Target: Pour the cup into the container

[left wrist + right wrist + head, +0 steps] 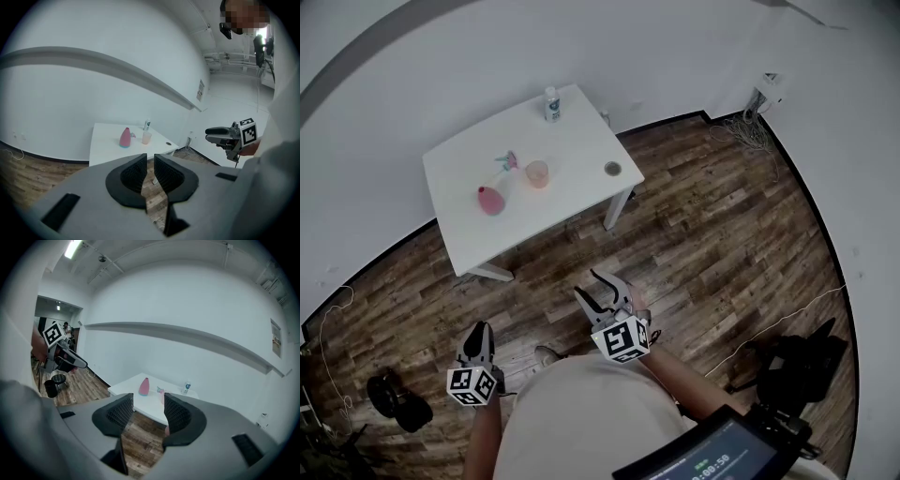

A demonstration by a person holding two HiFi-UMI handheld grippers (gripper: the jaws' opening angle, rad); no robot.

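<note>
A square white table (572, 202) stands on a floor of brown wood-grain planks (722, 244), streaked dark and light. A black skirting strip (661, 123) runs under plain white walls (412, 75). On the tabletop are a rose-pink teardrop-shaped container (491, 200), a translucent peach-pink plastic cup (537, 173) and a small clear bottle (551, 105) with a white cap and blue-green label. The left gripper (150, 159) and right gripper (148, 401) are both grey with black cross-hatched pads (176, 413) – each carries a cube (622, 339) of black-and-white square markers.
</note>
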